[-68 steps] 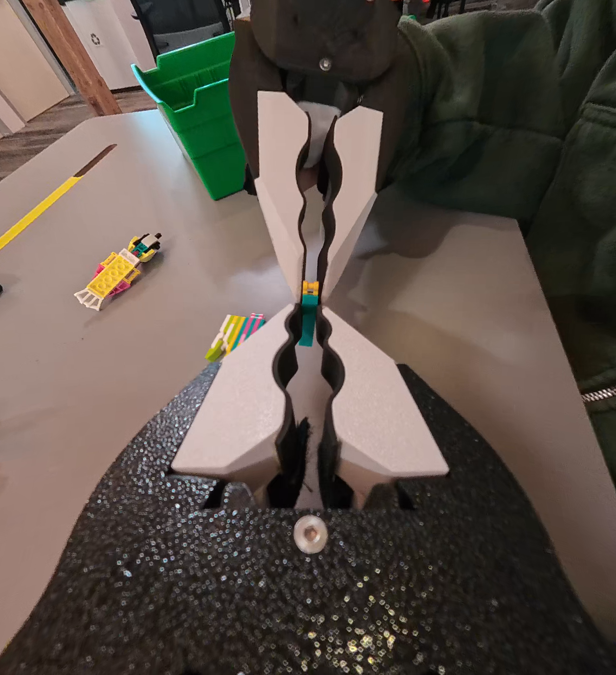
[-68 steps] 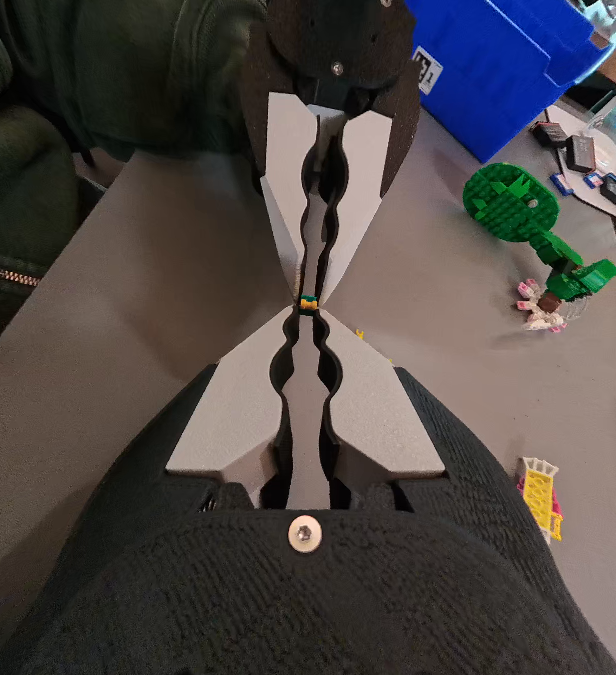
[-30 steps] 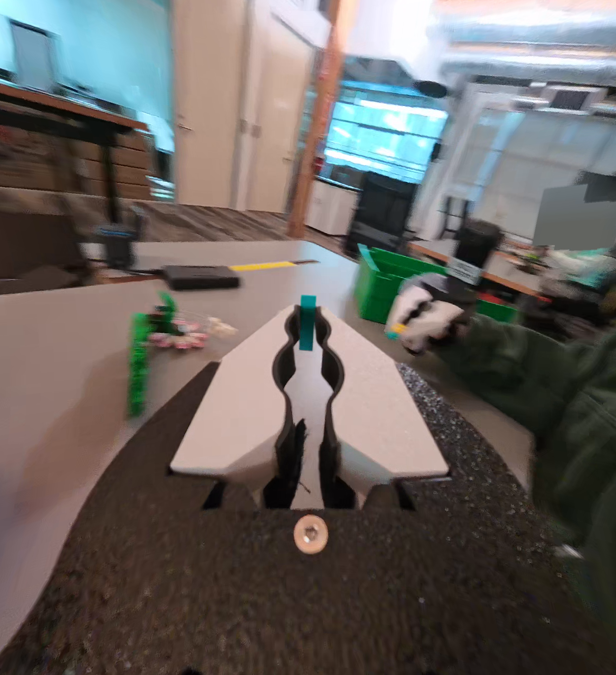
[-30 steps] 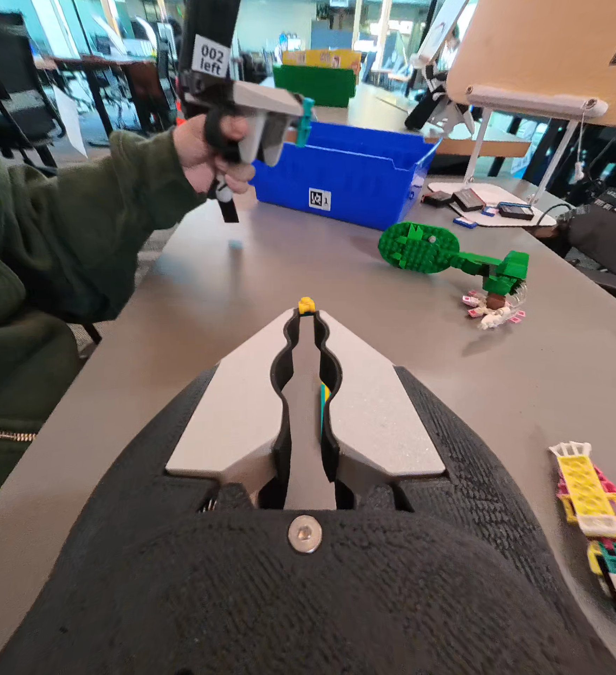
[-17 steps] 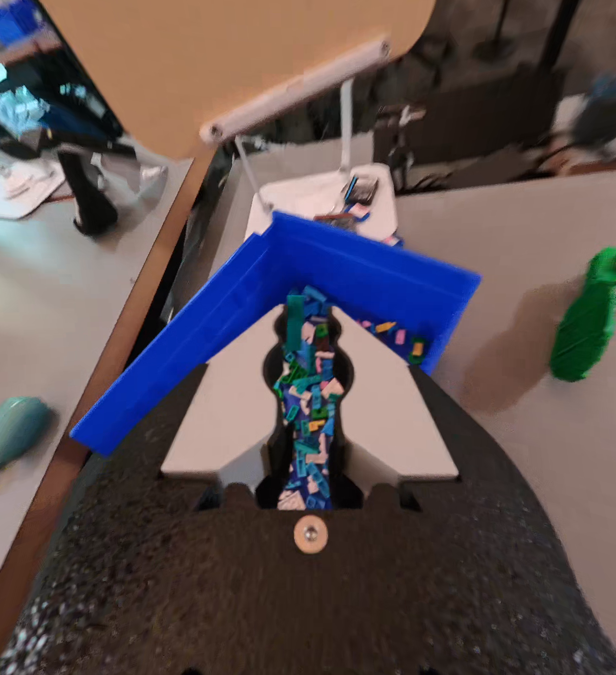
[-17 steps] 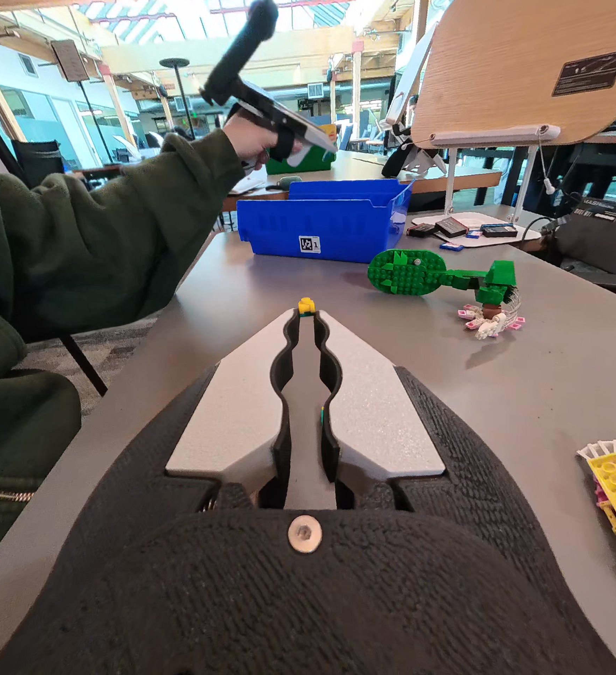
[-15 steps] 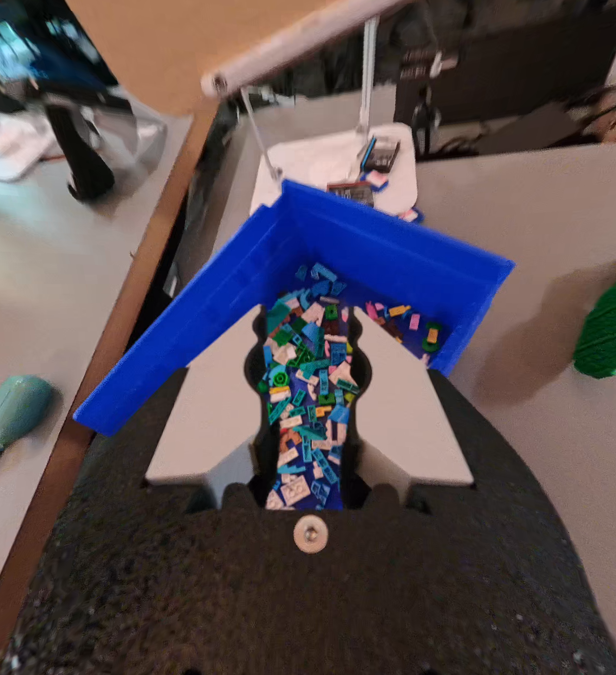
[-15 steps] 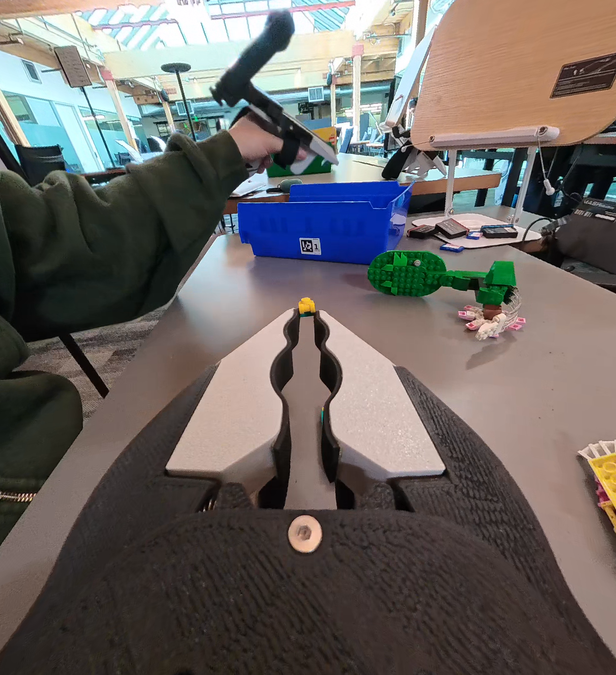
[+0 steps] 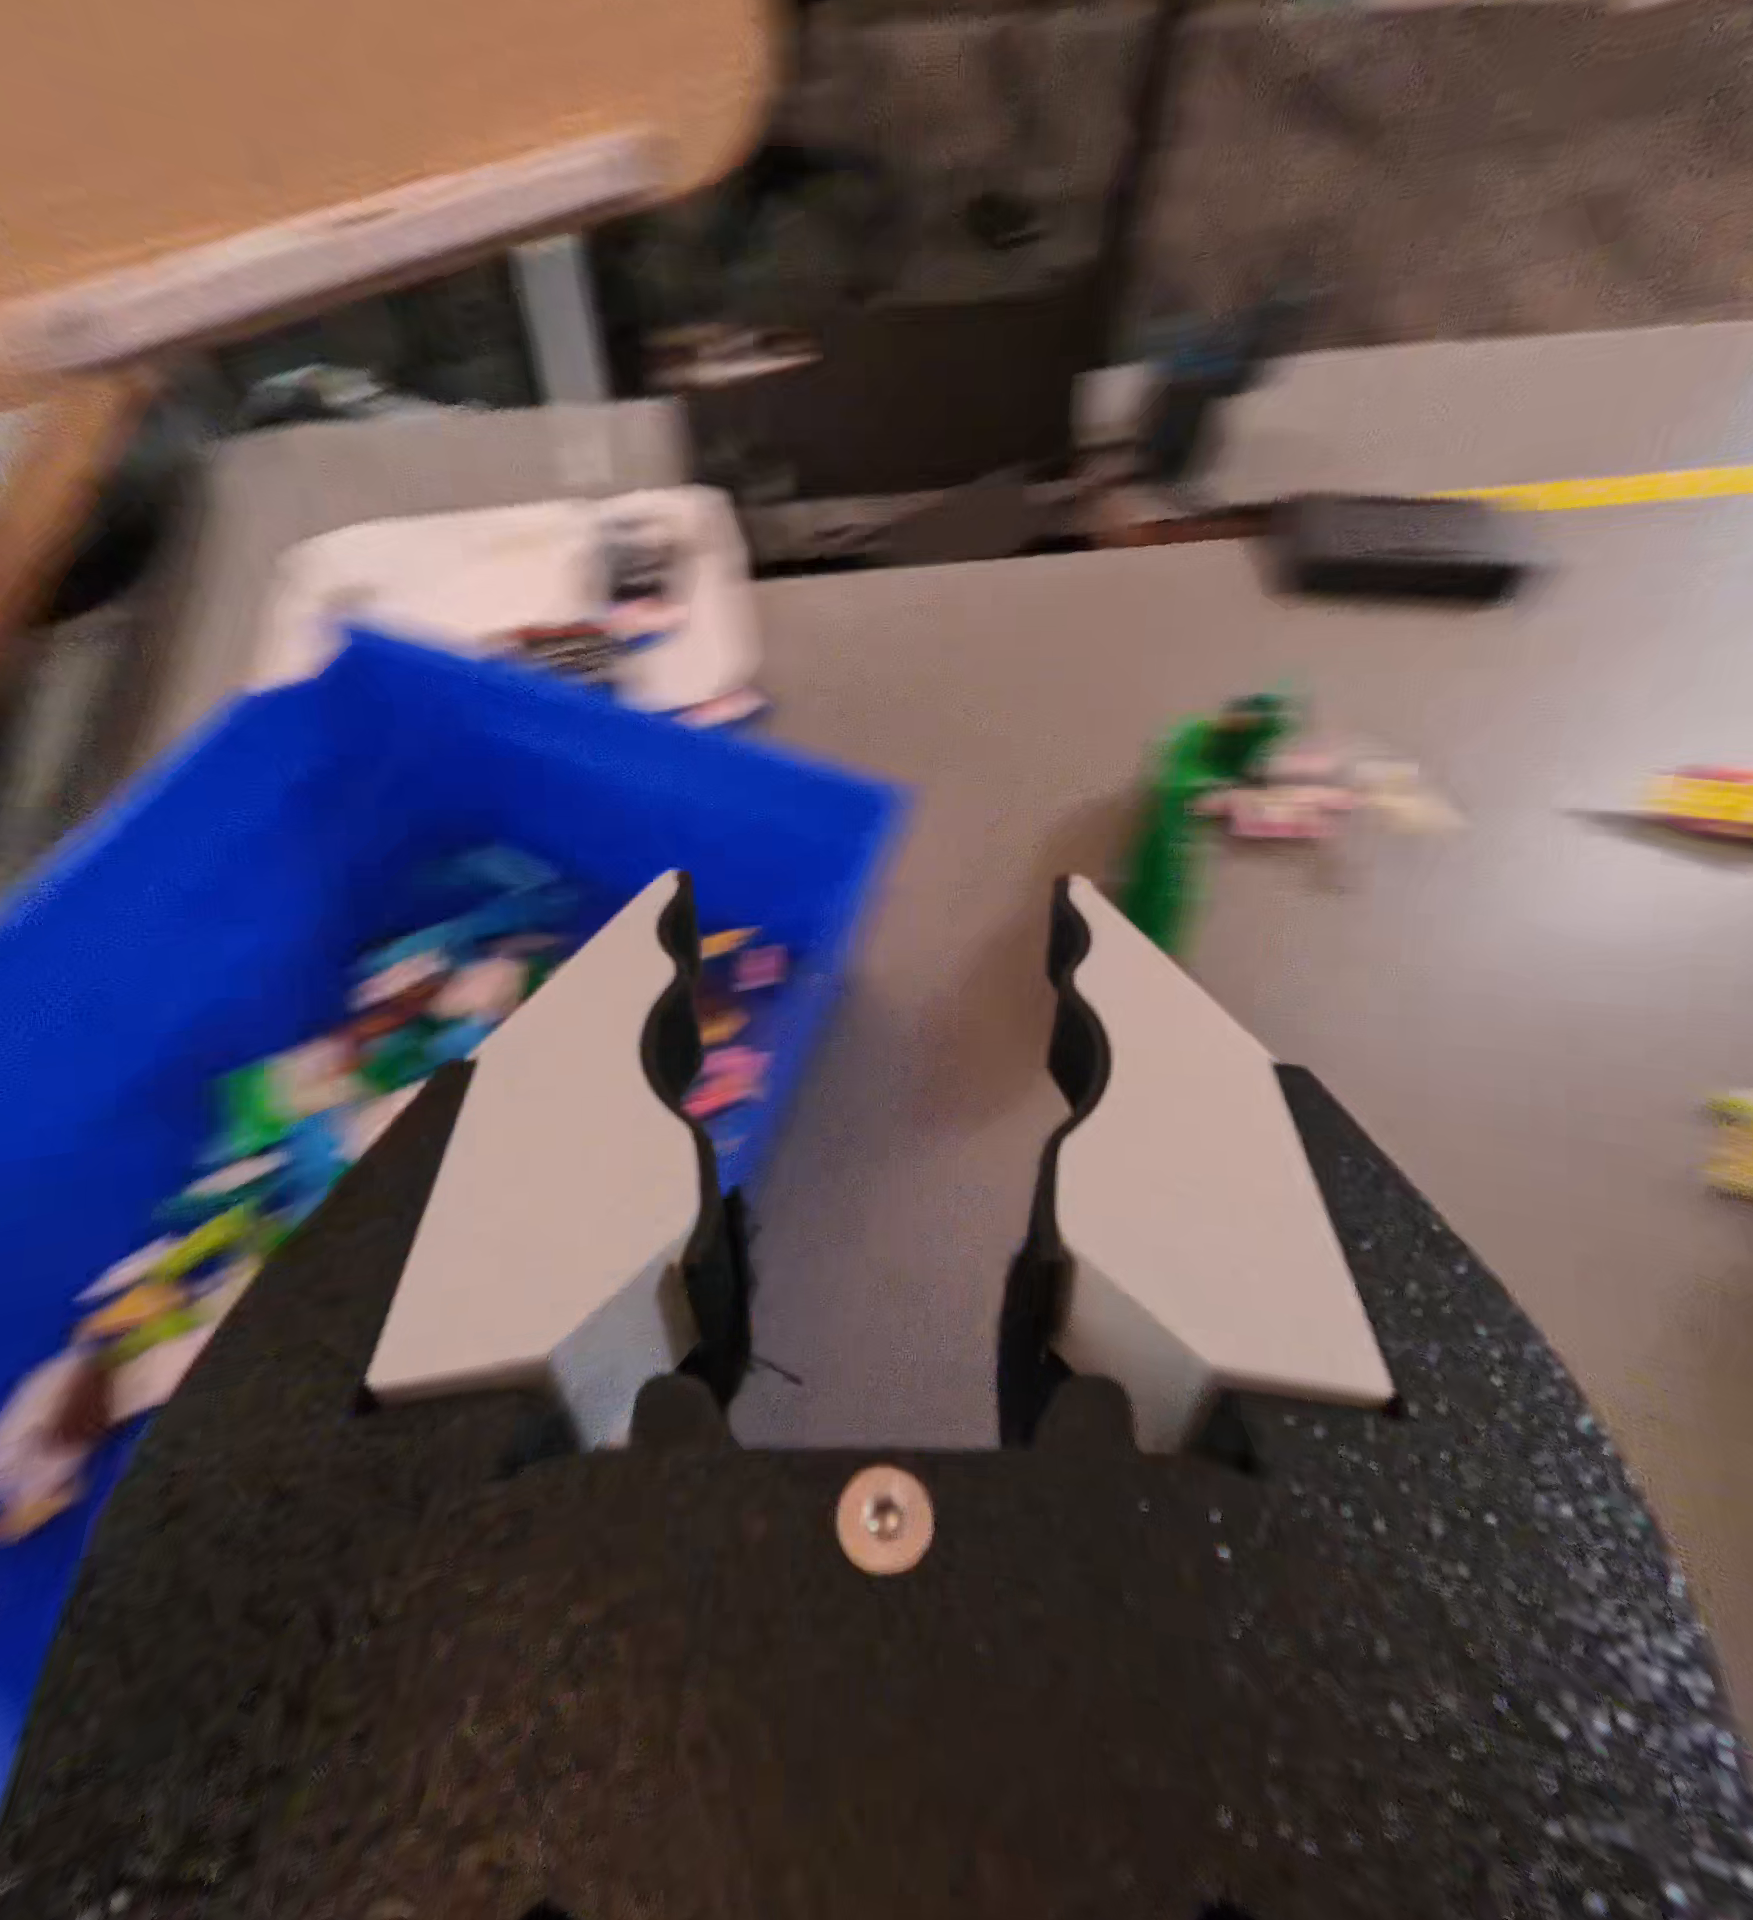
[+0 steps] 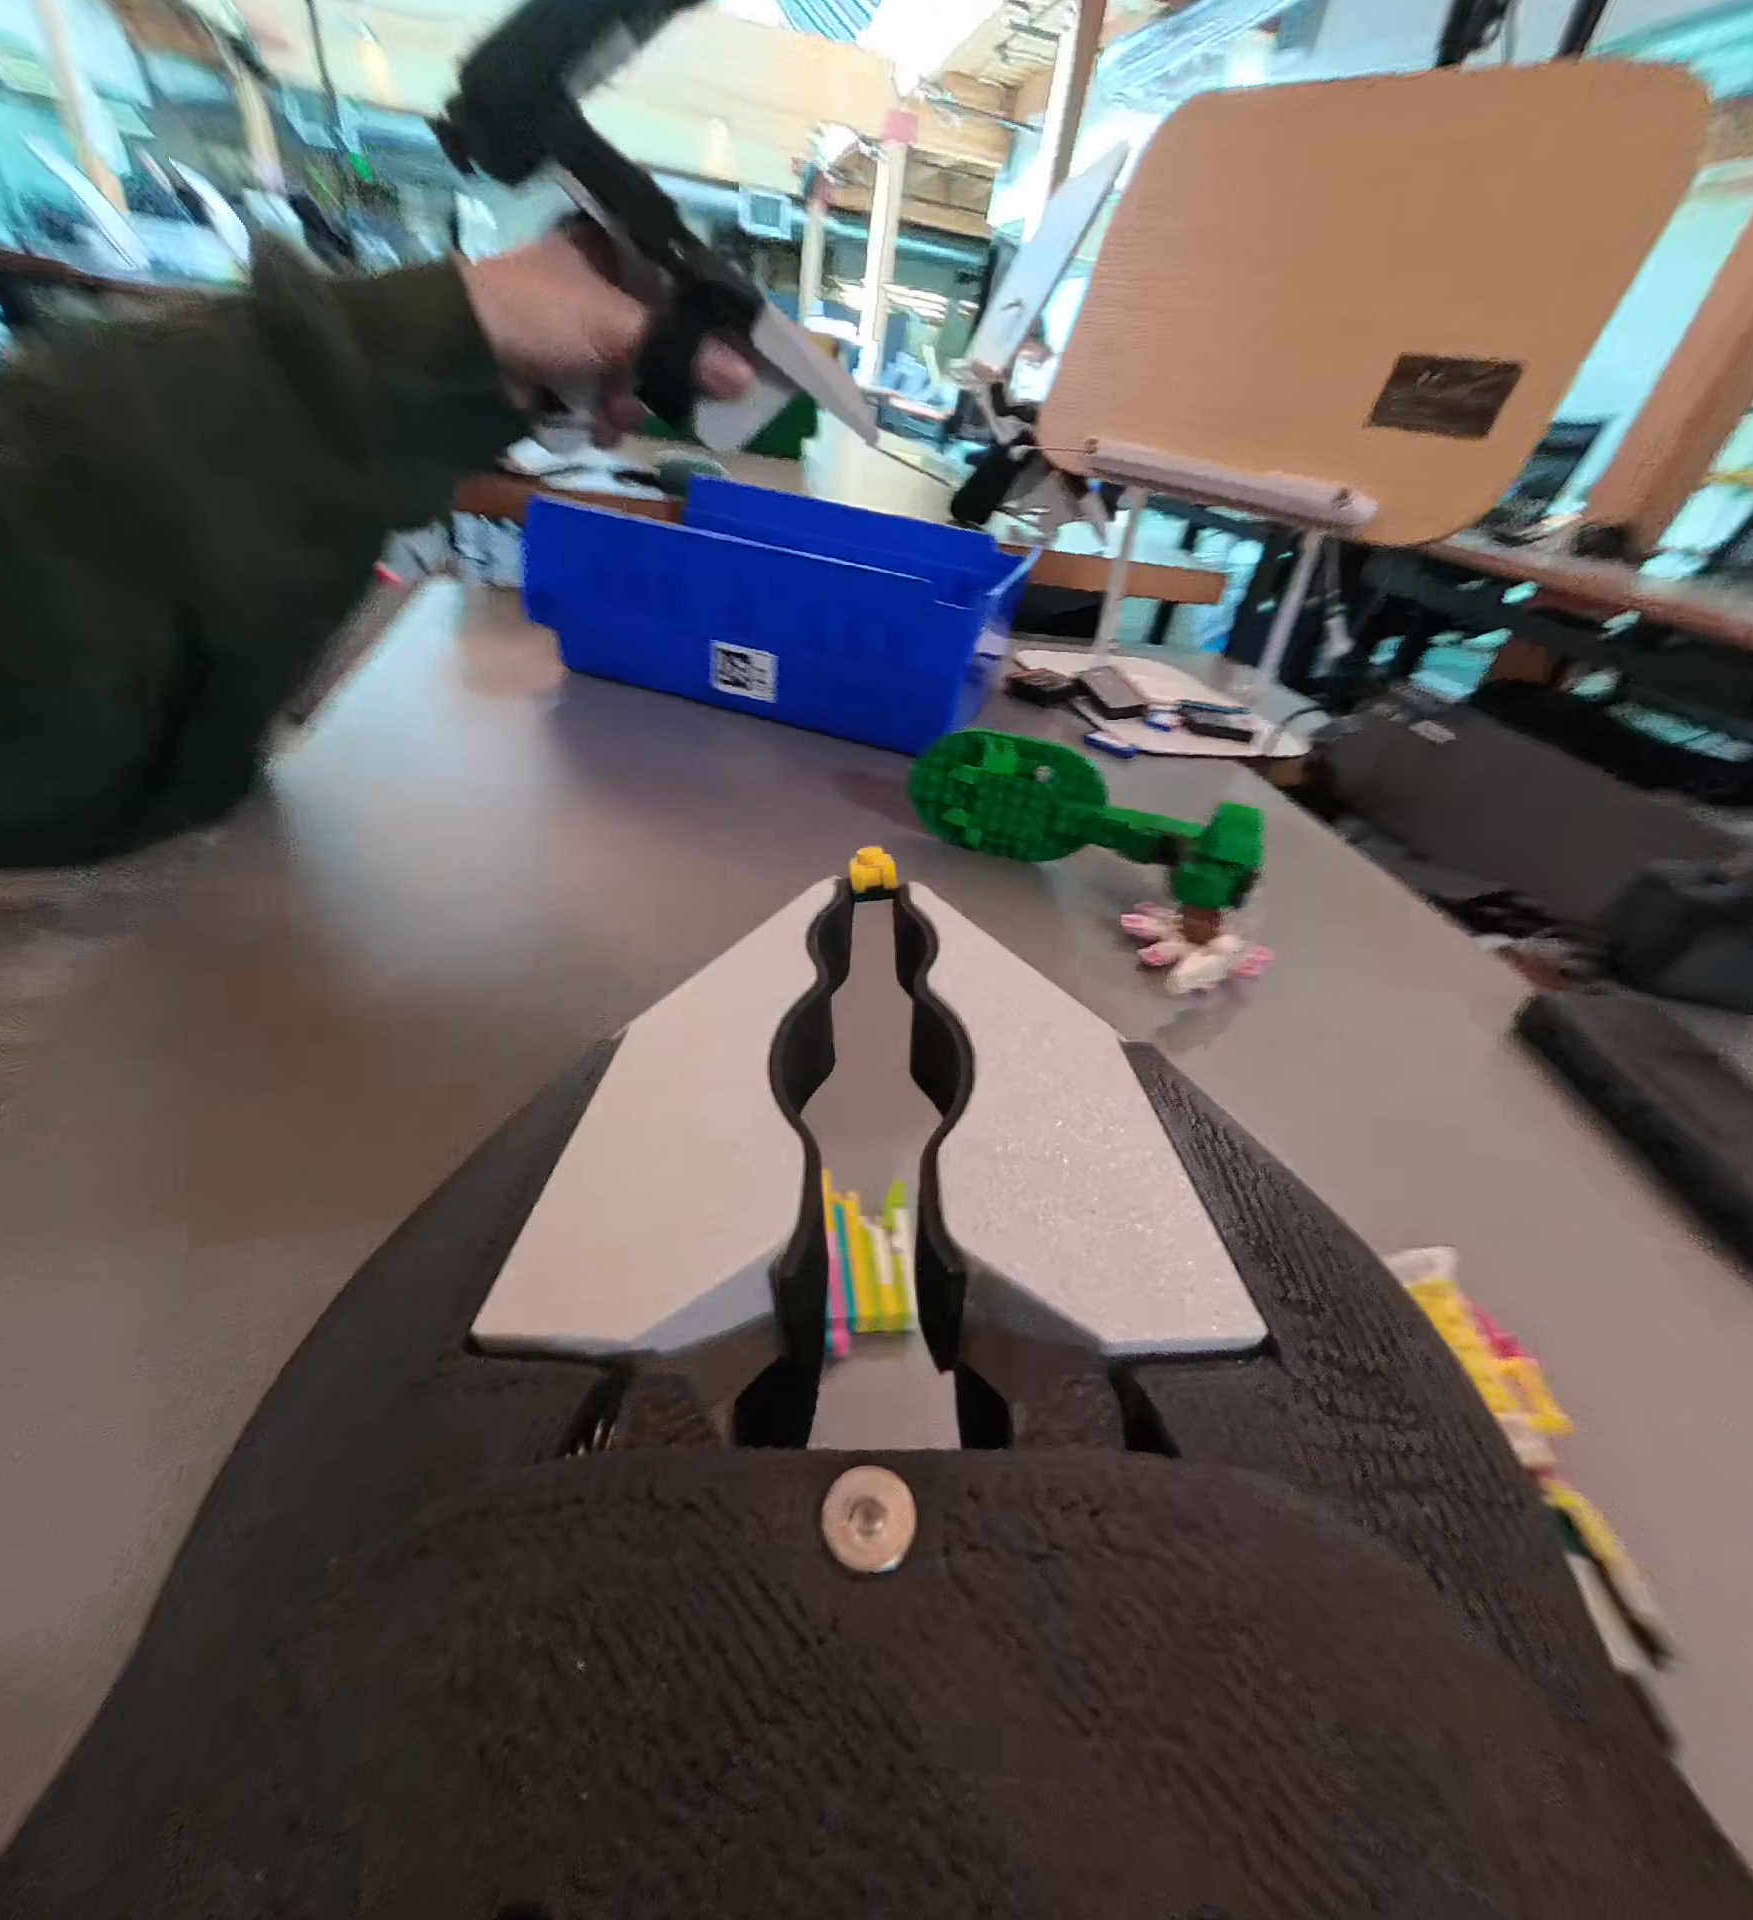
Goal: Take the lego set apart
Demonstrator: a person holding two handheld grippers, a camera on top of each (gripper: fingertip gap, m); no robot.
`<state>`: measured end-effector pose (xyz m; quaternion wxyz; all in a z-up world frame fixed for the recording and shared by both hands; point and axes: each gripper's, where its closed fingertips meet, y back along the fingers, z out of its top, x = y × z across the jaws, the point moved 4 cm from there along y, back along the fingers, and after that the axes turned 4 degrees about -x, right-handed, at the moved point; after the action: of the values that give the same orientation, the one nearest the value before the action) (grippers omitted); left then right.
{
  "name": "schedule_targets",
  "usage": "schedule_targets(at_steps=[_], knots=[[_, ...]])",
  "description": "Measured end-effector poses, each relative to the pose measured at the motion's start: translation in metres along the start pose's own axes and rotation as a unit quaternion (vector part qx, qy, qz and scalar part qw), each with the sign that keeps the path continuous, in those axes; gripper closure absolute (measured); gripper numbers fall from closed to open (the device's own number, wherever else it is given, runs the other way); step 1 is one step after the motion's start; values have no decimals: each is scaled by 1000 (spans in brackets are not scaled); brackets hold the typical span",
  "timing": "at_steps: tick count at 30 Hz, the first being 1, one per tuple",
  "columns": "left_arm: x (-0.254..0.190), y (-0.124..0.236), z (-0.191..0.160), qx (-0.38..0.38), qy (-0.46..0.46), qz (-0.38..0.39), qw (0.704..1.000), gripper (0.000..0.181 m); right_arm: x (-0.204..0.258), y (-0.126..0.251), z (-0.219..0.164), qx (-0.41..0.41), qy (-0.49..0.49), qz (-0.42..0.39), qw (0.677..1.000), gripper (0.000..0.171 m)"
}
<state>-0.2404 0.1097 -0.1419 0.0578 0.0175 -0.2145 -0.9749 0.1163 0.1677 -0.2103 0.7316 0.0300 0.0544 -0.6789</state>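
Observation:
My left gripper [image 9: 870,888] is open and empty, above the right edge of the blue bin [image 9: 228,883], which holds many loose lego pieces; this view is blurred. In the right wrist view a hand holds it [image 10: 810,384] in the air over the bin [image 10: 747,634]. My right gripper [image 10: 872,883] is shut on a small yellow lego piece [image 10: 872,871] at its tips, above the table. A yellow, pink and green lego part [image 10: 867,1268] shows through the gap lower down. A green lego plate with a tree [image 10: 1007,795] lies on the table ahead and shows in the left wrist view [image 9: 1194,821].
Pink and white lego bits [image 10: 1194,951] lie by the tree. A yellow lego build [image 10: 1495,1361] lies at my right, with yellow pieces [image 9: 1745,805] in the left view. A black flat object [image 10: 1682,1101] sits far right. A wooden board on a stand [image 10: 1371,291] rises behind the bin. My hands' fingertips stand some 35 cm from each other.
My left gripper swung over the bin, opened and no longer holds the teal piece; it now turns right toward the table. My right gripper stays shut on the yellow piece.

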Motion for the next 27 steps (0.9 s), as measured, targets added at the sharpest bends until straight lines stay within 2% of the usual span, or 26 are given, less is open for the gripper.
schedule_targets(at_steps=[2, 4, 7, 9, 13, 15, 17, 21, 23, 24, 25, 27], knots=[[-81, 2, -5, -17, -21, -134, 991, 127, 0, -1, 1, 14, 82, -38, 996, 166], [-155, 6, -23, -17, -51, -246, 968, 141, 3, -2, 3, 25, 172, -75, 982, 166], [-226, 5, -51, -34, -72, -341, 937, 146, 21, -5, 8, 11, 280, -74, 957, 166], [-256, 4, -61, -43, -32, -425, 904, 145, 33, -7, 11, -9, 289, -50, 956, 166], [-282, 14, -62, -17, 105, -589, 801, 164, 41, -4, 19, -52, 238, -3, 970, 166], [-283, 18, -62, 3, 161, -640, 751, 169, 42, 0, 23, -73, 213, 14, 974, 166], [-284, 20, -63, 13, 192, -663, 724, 172, 43, 2, 27, -85, 207, 25, 974, 166], [-286, 19, -65, 23, 234, -681, 694, 167, 46, 3, 27, -79, 221, 39, 971, 166], [-288, 17, -68, 29, 232, -680, 695, 168, 47, 3, 25, -74, 224, 44, 971, 166], [-289, 18, -69, 30, 230, -683, 693, 178, 47, 2, 24, -73, 224, 47, 971, 166], [-289, 18, -69, 28, 228, -681, 695, 179, 48, 2, 24, -72, 224, 48, 971, 166], [-289, 17, -69, 12, 212, -672, 710, 179, 46, 2, 23, -67, 223, 47, 971, 165]])
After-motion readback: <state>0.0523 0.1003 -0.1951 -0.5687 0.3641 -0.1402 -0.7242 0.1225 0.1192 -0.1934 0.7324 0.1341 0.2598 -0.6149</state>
